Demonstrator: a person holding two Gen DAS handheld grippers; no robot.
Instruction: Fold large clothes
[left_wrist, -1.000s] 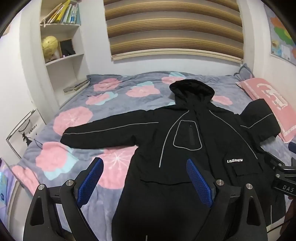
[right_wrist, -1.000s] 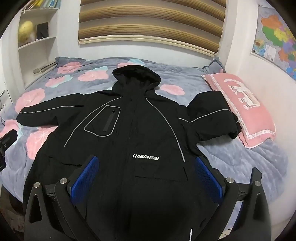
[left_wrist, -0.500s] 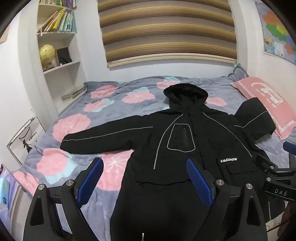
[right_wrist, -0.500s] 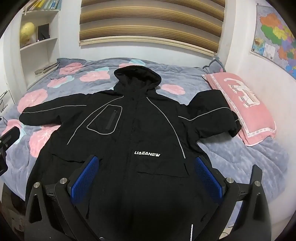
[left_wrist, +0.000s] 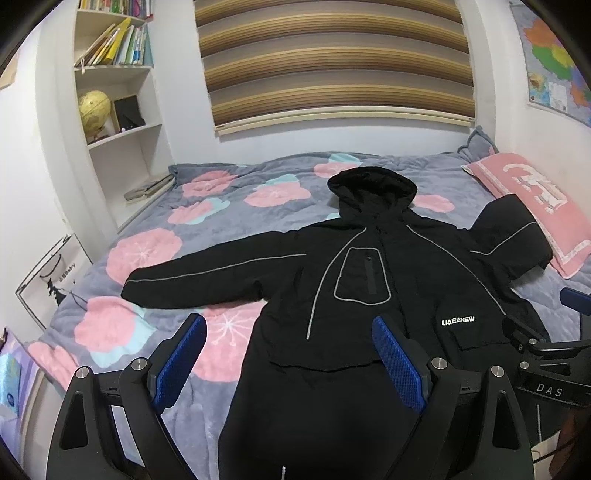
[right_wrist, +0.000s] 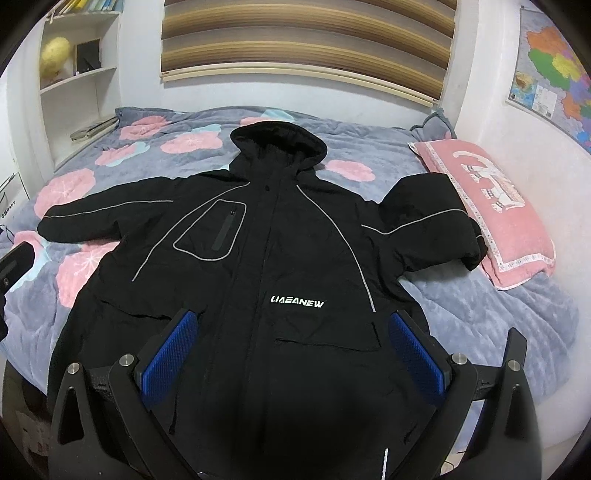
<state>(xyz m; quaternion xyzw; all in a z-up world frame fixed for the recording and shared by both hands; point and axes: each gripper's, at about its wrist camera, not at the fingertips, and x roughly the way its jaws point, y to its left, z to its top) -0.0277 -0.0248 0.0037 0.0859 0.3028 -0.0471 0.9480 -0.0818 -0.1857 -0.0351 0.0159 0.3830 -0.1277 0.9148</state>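
A large black hooded jacket (left_wrist: 369, 288) with grey piping and white "LIAEANEW" lettering lies face up on the bed (left_wrist: 207, 206), hood away from me. It also shows in the right wrist view (right_wrist: 280, 258). Its left sleeve (left_wrist: 207, 277) is stretched out flat; its right sleeve (right_wrist: 432, 225) is bunched against the pink pillow (right_wrist: 491, 206). My left gripper (left_wrist: 290, 354) is open and empty above the jacket's lower left edge. My right gripper (right_wrist: 295, 350) is open and empty above the jacket's lower front. The hem is hidden below both views.
The bed has a grey cover with pink flowers (right_wrist: 66, 192). White shelves (left_wrist: 118, 110) with books and a globe stand at the left. A striped blind (left_wrist: 332, 62) hangs on the far wall, a map (right_wrist: 554, 66) on the right wall. A white bag (left_wrist: 48, 273) leans left of the bed.
Both grippers have drawn back and risen a little, so the jacket sits lower and farther off in both views. Both stay open. The jacket has not moved.
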